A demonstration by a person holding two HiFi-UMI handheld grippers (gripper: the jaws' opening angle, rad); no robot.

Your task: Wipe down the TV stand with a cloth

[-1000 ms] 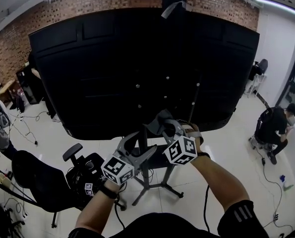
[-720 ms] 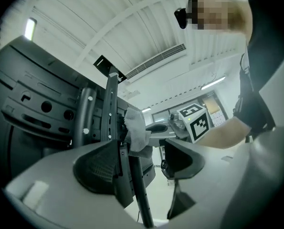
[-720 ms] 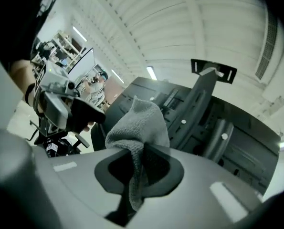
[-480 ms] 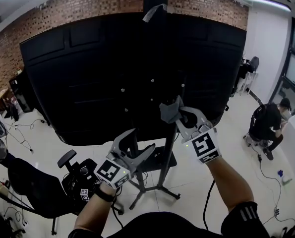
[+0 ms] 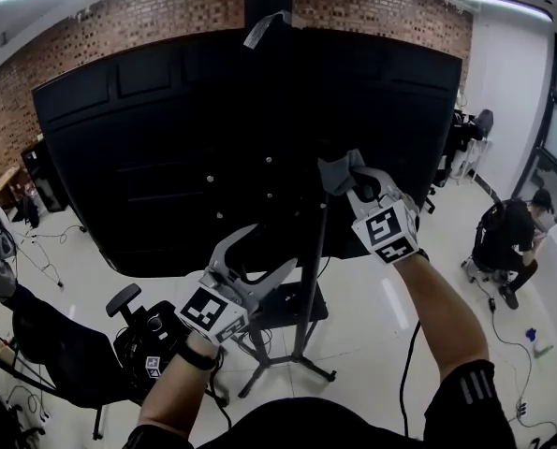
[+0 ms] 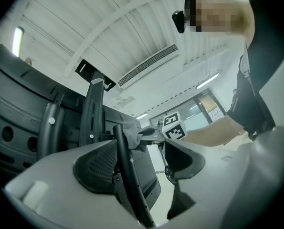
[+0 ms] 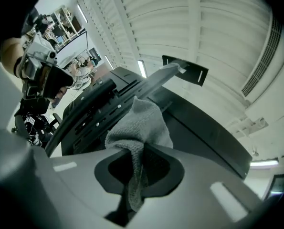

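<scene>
Cloth [image 7: 141, 120] clamped in right tool [image 7: 133, 162], bunched past its tips

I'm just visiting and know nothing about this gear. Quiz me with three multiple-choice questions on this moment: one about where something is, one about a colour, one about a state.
1. Where is the cloth?
A on the floor
B in the right gripper
C over the chair

2. What colour is the cloth?
A red
B yellow
C grey

3. How do the left gripper's jaws stand?
A apart
B shut on the cloth
C shut on a cup

Answers:
1 B: the right gripper pinches the cloth, raised near the back of the black TV.
2 C: it shows grey in the head view and the right gripper view.
3 A: the left gripper view shows its jaws wide apart.
</scene>
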